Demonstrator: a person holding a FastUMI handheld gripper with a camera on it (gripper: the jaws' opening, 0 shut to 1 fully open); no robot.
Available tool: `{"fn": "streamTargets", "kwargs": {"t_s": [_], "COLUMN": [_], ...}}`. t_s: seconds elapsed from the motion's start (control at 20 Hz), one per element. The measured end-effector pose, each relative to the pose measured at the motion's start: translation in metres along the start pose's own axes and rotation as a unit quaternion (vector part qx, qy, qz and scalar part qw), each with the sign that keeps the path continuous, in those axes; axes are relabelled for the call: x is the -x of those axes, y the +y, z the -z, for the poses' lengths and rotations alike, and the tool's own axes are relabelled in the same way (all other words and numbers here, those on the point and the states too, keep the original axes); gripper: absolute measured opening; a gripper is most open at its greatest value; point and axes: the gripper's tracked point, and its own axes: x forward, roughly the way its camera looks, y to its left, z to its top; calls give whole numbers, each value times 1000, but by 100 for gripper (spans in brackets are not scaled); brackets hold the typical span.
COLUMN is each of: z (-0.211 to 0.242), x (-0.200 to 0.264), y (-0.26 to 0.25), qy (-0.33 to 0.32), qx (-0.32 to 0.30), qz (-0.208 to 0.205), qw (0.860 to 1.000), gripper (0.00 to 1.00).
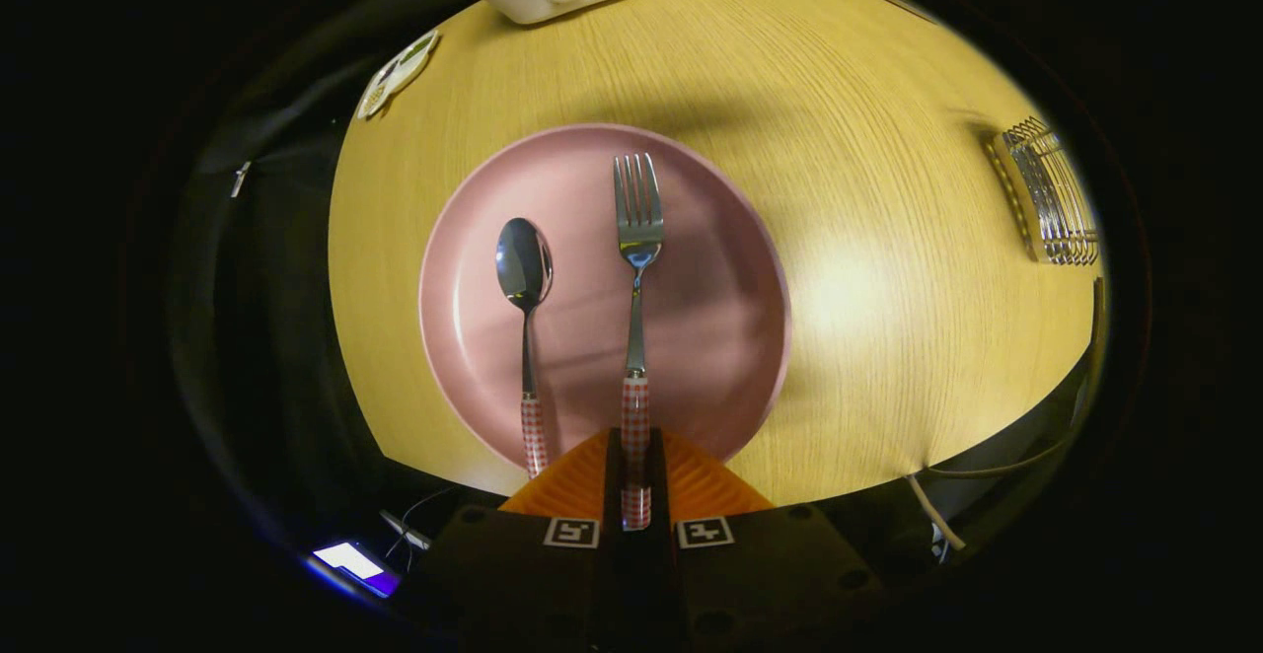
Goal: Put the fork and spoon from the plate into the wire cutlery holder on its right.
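We had the gripper (636, 480) fingers clamped on the fork (636, 268) by its checked handle, tines lying over the plate (730, 288), ready for lifting. The spoon (525, 278) lay left of it; the wire cutlery holder (1048, 194) waited well right of the plate on the table (868, 120).

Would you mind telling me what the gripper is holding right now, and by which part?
The gripper is shut on the fork, gripping the checked handle near its end, while the fork lies on the plate.
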Motion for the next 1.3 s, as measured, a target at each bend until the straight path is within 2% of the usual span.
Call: {"fn": "streamTargets", "kwargs": {"t_s": [0.15,0.35,0.55,0.65,0.75,0.85,1.05,1.3], "z": [1,8,-6,-18,-27,-37,-52,-68], "x": [26,91,178,216,247,261,256,236], "y": [1,-19,-86,-140,-203,-239,-279,-295], "qy": [-5,-9,12,39,79,115,200,281], "qx": [27,128,207,229,243,246,233,222], "qz": [-33,-66,-47,-6,60,94,134,169], "qw": [999,990,977,973,965,958,942,918], "gripper": [14,14,14,14,14,14,14,14]}}
